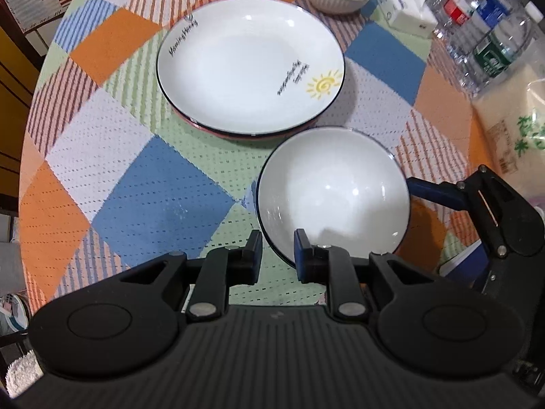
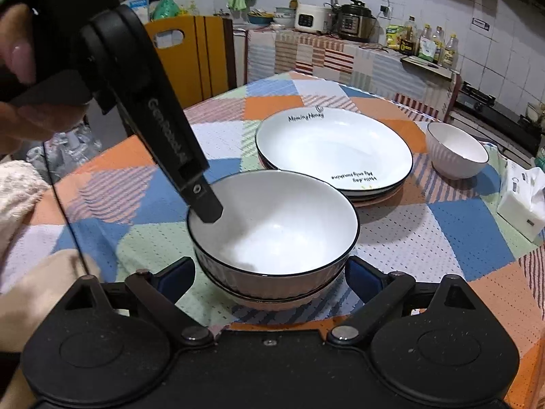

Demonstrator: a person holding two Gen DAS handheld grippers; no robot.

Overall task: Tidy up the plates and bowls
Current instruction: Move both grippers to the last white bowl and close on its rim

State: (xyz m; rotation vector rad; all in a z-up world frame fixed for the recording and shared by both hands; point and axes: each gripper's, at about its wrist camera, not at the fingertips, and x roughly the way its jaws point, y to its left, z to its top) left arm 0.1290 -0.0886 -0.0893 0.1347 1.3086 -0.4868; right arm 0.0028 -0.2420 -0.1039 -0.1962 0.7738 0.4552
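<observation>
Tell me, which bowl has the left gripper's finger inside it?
The near bowl, topmost of the bowl stack: a left gripper finger dips inside its rim. The far ribbed bowl stands alone, untouched.
</observation>
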